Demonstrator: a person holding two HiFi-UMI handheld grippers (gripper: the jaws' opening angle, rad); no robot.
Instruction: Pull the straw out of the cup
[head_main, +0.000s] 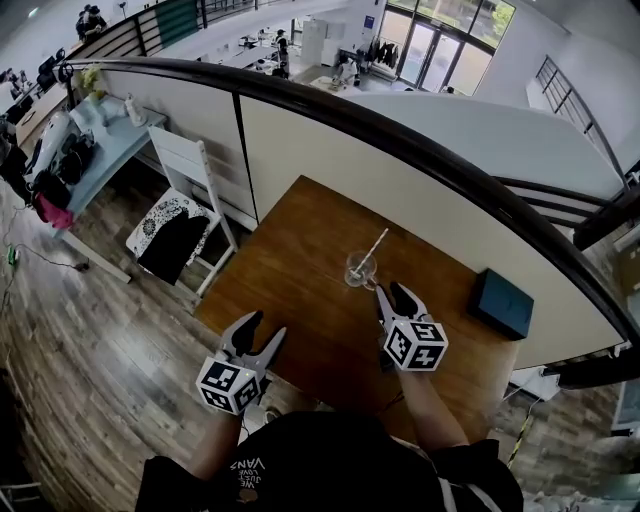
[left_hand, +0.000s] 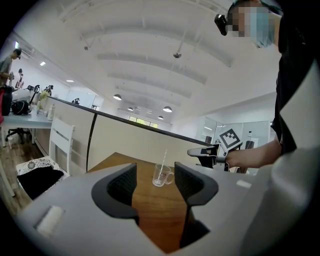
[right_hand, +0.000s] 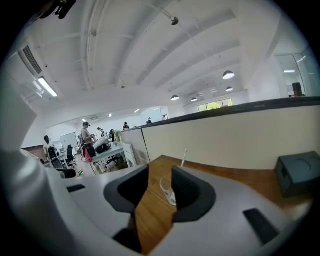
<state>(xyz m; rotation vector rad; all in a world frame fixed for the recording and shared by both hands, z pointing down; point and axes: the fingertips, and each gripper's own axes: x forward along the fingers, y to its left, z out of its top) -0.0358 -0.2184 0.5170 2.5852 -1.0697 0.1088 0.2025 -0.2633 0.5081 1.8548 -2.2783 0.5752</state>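
Head view looks down on a brown wooden worktop (head_main: 300, 240) set against a cream partition wall (head_main: 330, 150). A clear glass cup (head_main: 359, 269) stands upright near the middle of the worktop, and a white straw (head_main: 376, 245) leans out of it toward the wall. The right hand-held gripper (head_main: 389, 290) reaches over the worktop with its tips just short of the cup, not touching it. In the right gripper view its jaws stand wide apart with only bare wood between them, and the cup shows just beyond, partly hidden behind the right-side jaw. The left hand-held gripper (head_main: 267, 326) is at the near edge of the worktop, well apart from the cup. The left gripper view shows its jaws also wide apart and empty, framing the distant cup and straw. A dark box (head_main: 502, 303) lies at the worktop's right end, and a white chair (head_main: 190, 170) stands on the floor to the left.
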